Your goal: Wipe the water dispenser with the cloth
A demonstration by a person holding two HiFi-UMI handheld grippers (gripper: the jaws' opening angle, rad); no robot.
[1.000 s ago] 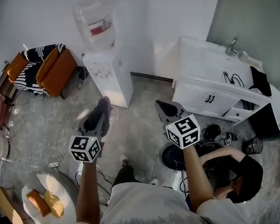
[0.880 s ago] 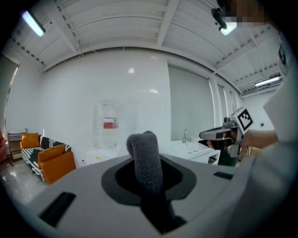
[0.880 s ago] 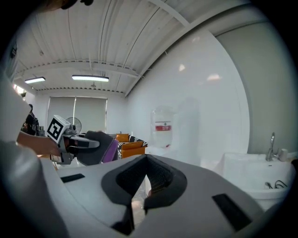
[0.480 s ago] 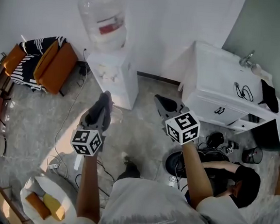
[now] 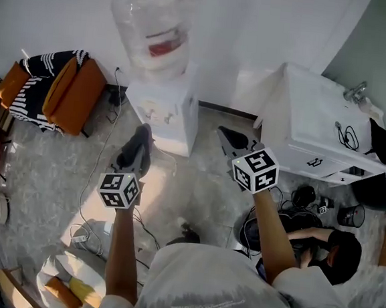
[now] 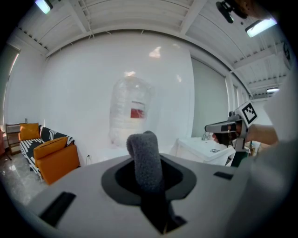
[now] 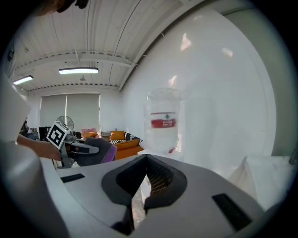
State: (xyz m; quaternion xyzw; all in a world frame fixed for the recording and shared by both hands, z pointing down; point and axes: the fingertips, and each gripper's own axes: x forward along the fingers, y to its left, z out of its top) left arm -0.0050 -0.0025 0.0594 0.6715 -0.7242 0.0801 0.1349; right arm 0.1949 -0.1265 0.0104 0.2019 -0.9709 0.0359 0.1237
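The water dispenser (image 5: 164, 114) stands on the floor against the white wall, with its clear bottle (image 5: 157, 26) upturned on top. It lies ahead of both grippers and touches neither. The cloth (image 6: 145, 155), a dark grey roll, is pinched between the jaws of the left gripper (image 5: 137, 150) and stands up past their tips. In the left gripper view it sits directly under the bottle. The right gripper (image 5: 230, 141) is held level with the left and to its side. Its jaws are drawn almost together with only a thin slit between them, and nothing is in it.

Beyond the dispenser we note an orange sofa (image 5: 74, 96) to the left and a white sink cabinet (image 5: 302, 129) to the right. A person (image 5: 335, 253) is seated low beside the cabinet.

We judge the step in hand to be the approach, since no wiping contact is made yet. To do it well, we would carry the cloth forward until its free end, not the jaw tips, meets the white cabinet face. We would keep the pinch firm so the roll does not slip. We would start high and stroke downward, avoiding the taps. The empty right gripper may steady the dispenser against tipping.
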